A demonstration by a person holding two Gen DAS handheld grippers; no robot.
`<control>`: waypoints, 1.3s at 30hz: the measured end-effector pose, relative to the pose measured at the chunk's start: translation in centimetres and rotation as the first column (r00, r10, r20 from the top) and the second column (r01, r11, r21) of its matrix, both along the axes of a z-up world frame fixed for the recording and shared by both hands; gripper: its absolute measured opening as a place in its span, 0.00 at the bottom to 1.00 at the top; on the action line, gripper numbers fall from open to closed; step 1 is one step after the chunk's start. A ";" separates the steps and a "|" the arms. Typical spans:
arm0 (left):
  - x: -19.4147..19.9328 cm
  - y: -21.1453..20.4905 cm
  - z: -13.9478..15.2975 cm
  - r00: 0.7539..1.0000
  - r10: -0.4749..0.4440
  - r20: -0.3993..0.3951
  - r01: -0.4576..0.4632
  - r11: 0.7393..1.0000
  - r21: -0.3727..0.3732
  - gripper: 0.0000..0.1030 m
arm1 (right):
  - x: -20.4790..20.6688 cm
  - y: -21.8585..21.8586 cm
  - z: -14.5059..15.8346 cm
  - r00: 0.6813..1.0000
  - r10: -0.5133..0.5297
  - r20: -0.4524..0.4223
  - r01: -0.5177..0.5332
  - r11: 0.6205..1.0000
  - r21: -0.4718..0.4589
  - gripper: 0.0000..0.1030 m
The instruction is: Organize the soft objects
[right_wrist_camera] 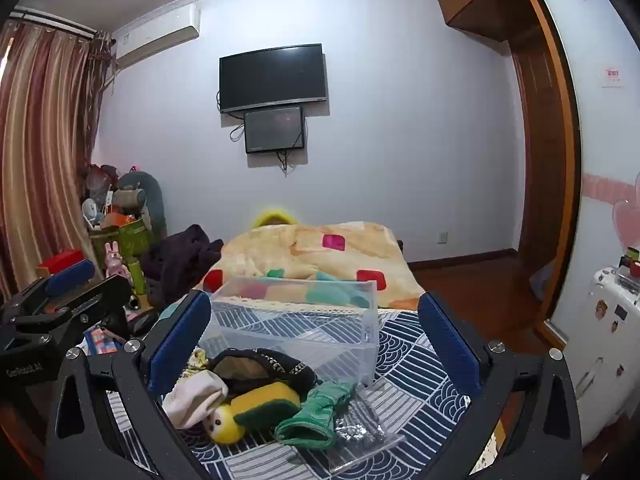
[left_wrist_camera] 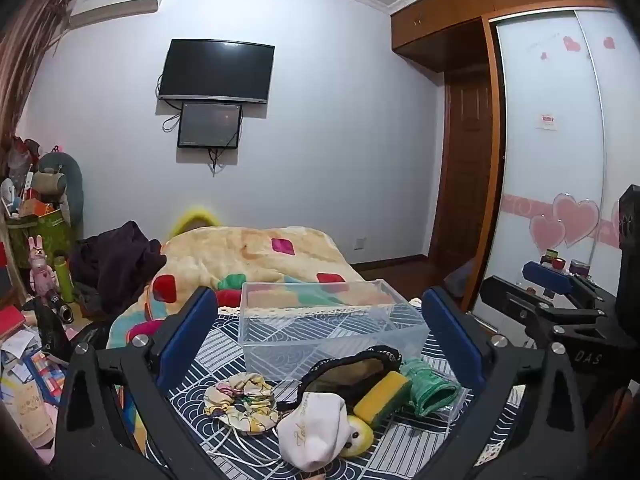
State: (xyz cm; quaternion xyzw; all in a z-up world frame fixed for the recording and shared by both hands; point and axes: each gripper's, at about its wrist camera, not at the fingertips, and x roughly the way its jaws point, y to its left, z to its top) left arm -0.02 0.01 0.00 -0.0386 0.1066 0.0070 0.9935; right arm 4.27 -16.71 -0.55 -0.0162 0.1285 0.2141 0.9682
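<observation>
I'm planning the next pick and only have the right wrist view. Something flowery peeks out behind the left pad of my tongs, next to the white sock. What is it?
Observer: A floral fabric scrunchie, lying flat on the patterned cloth, just left of the white sock.
Operator: Is anything tangled with it?
Observer: A thin white cord runs out from under its near edge. I cannot tell whether it is attached.
Operator: Are the left tongs free to take it?
Observer: The left tongs are wide open with nothing gripped, pointed toward the clear box.
</observation>
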 end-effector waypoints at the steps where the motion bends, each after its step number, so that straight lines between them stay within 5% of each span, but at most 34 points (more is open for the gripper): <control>1: 0.0 0.0 0.0 1.000 0.001 0.000 -0.001 1.000 -0.003 1.00 | 0.0 0.0 0.0 1.000 -0.002 -0.003 0.002 1.000 -0.004 1.00; 39: -0.3 0.6 0.1 1.000 0.004 0.015 -0.004 1.000 -0.021 1.00 | -0.1 -0.3 0.0 1.000 0.010 -0.012 -0.010 1.000 0.015 1.00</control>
